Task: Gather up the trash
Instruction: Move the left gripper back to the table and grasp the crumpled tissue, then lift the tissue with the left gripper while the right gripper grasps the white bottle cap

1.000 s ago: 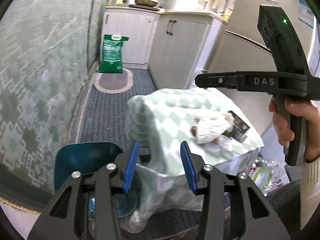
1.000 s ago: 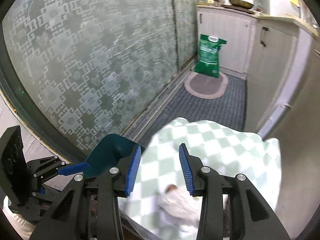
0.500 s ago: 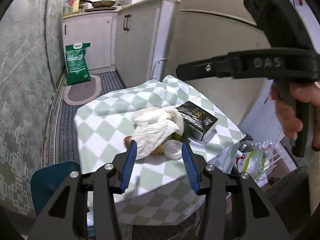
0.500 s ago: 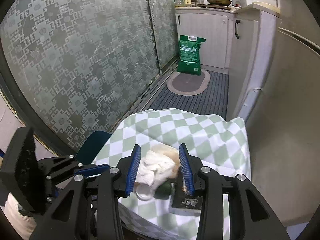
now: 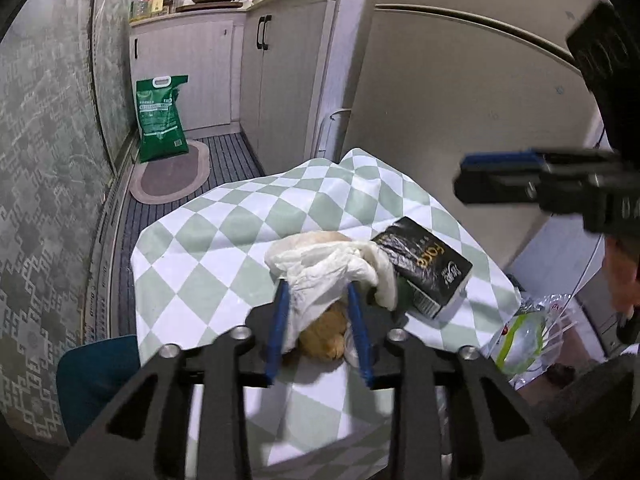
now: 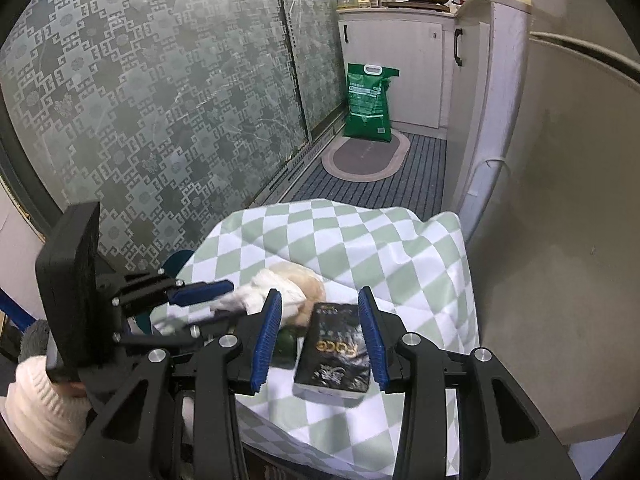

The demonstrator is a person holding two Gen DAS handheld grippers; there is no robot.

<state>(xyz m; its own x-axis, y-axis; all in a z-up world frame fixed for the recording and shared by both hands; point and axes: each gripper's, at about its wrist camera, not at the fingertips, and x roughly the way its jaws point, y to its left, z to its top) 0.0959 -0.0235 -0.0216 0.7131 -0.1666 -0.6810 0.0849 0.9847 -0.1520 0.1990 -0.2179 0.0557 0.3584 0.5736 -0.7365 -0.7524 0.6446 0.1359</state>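
A small table under a green-and-white checked cloth (image 5: 224, 240) holds a pile of trash. My left gripper (image 5: 318, 292) is open, its blue fingers on either side of a crumpled white tissue (image 5: 320, 268) that lies over a brown, bread-like lump (image 5: 326, 330). A black carton (image 5: 428, 268) lies to the right of it, with something green half hidden beneath. In the right wrist view my right gripper (image 6: 320, 300) is open, its fingers astride the black carton (image 6: 334, 350); the tissue (image 6: 272, 290) and the left gripper's fingers (image 6: 200, 292) are to its left.
A clear plastic bag with trash (image 5: 524, 336) sits low at the table's right. A teal chair (image 5: 96, 376) stands at the table's left. A green sack (image 6: 368, 100) and oval mat (image 6: 366, 156) lie on the floor by white cabinets. A patterned glass door (image 6: 160, 100) runs along the left; a fridge (image 6: 560, 200) stands on the right.
Both grippers have moved in and down over the table. The left one now straddles the tissue, the right one the black carton. Both stay open.
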